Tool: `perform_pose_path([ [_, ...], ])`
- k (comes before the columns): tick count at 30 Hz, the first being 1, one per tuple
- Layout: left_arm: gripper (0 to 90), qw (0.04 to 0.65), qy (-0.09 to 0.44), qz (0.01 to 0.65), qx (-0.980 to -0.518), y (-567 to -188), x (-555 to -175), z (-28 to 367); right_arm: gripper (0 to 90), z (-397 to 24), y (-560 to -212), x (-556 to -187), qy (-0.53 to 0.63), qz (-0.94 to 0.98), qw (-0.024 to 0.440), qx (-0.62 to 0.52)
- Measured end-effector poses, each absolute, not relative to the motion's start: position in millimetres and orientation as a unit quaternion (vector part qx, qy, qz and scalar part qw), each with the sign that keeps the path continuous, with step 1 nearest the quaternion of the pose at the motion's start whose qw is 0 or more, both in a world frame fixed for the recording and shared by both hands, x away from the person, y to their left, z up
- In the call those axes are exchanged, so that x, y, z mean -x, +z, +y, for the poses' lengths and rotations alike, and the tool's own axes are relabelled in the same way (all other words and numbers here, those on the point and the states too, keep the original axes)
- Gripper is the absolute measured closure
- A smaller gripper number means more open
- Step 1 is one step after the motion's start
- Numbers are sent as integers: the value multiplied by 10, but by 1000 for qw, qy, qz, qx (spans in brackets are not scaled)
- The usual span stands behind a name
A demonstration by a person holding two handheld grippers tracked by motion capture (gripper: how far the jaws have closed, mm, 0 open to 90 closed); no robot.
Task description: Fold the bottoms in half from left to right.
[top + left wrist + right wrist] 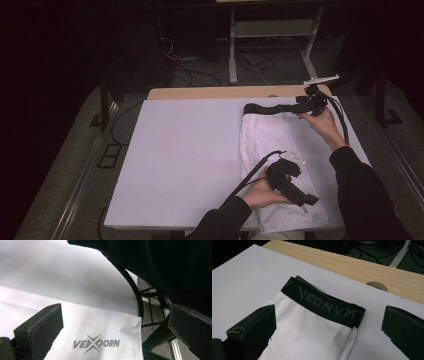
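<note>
White shorts (280,150) flat on tabletop (190,160). Left claw (115,322) wide open over hem logo; right claw (329,322) wide open just short of black waistband (324,302). Nothing gripped.

Both grippers, left gripper (311,200) and right gripper (250,108), hover with fingers spread wide, gripping nothing.

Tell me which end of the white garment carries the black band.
The far end, by the right gripper: the black waistband runs across the white garment there. The near end is plain white hem with a grey logo.
</note>
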State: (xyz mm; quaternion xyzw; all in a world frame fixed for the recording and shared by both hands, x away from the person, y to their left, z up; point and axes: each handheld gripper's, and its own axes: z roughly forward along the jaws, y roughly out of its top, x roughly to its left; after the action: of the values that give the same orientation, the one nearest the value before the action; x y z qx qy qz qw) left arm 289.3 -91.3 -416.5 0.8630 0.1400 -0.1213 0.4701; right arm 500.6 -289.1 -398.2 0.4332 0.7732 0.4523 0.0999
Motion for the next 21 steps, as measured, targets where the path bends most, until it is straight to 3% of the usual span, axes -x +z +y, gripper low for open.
perform_pose_path([
  [21, 0, 484, -86, 166, -855, -4058, -3087, -553, 0, -2974, -3941, -4689, 461, 766, 114, -434],
])
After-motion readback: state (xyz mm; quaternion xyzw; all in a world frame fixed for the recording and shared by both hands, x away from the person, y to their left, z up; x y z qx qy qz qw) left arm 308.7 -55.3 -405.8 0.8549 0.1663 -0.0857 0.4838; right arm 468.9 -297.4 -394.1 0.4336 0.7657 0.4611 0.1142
